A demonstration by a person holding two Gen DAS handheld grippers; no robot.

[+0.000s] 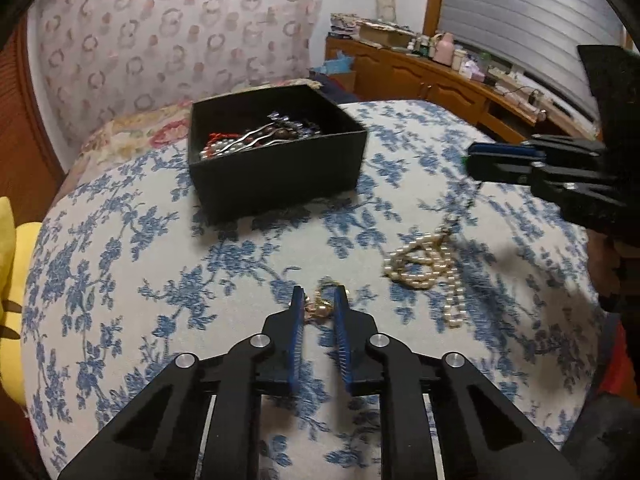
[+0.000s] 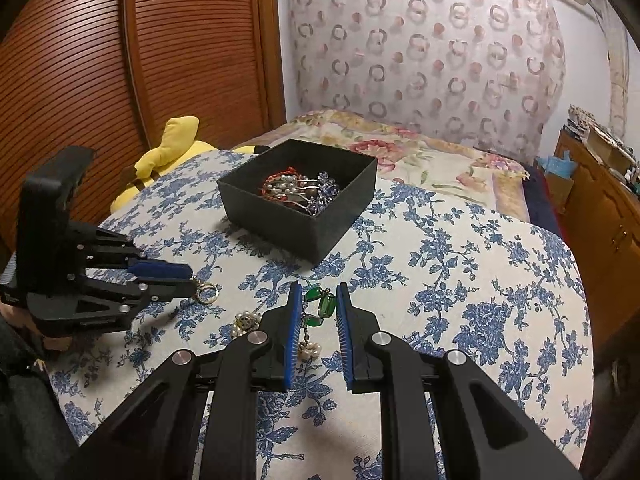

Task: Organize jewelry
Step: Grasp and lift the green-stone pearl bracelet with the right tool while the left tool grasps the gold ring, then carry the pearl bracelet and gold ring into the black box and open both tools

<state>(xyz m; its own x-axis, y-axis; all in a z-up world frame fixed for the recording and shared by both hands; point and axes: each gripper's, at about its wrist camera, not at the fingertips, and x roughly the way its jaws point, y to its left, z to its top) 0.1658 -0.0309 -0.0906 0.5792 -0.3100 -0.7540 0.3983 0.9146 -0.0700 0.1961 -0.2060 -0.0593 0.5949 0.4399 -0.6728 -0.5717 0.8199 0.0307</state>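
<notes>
where blur smears the pearls (image 1: pixel 424 268), left gripper (image 1: pixel 319 296) nipping gold ring (image 1: pixel 322 306), right gripper (image 2: pixel 319 294) green beads (image 2: pixel 320 300)

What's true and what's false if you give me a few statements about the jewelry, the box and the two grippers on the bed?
The black box holds jewelry. True.
The box is lidded. False: it is open.
Green beads sit between the jaws of the right gripper. True.
The left gripper is empty. False: a gold piece is between its jaws.
The bed cover is plain red. False: white with blue flowers.
</notes>
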